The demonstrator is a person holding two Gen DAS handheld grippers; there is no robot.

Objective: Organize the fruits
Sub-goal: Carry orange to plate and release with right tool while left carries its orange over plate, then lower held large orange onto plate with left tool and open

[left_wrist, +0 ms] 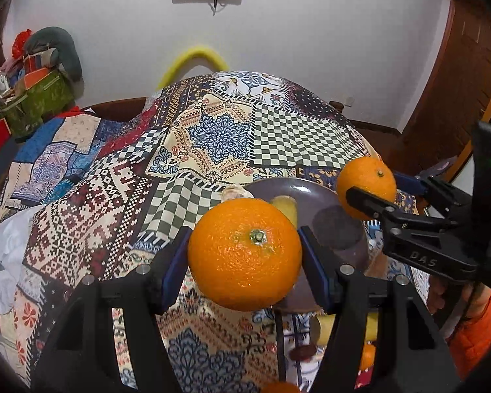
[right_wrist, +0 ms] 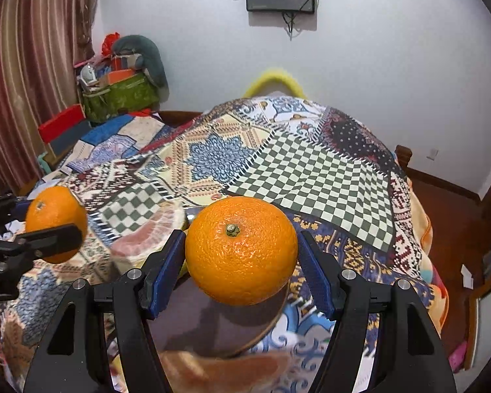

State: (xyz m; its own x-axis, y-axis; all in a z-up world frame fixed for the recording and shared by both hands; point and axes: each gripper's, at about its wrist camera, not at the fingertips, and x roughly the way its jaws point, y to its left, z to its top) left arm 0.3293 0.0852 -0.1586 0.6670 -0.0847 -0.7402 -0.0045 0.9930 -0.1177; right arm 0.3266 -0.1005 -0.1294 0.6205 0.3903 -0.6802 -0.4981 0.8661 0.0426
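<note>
Oranges fill both tools: the left gripper (left_wrist: 244,245) is clamped on a round, pebbly-skinned orange (left_wrist: 244,253), and the right gripper (right_wrist: 240,250) pinches a second orange fruit (right_wrist: 241,250), both lifted. This looks like the carrying step. Just below and ahead of both lies a dark purple round plate (left_wrist: 340,229) on the patchwork cloth (left_wrist: 219,137), holding a yellowish fruit piece (left_wrist: 284,204). Next, I judge, each should lower gently onto bare plate, jaws parting without rolling.

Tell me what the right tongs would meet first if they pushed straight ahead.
Probably the patchwork quilt rising ahead, though depth is unclear. The right tongs carry a round orange above the dark purple plate, which lies below that line rather than in it.
</note>
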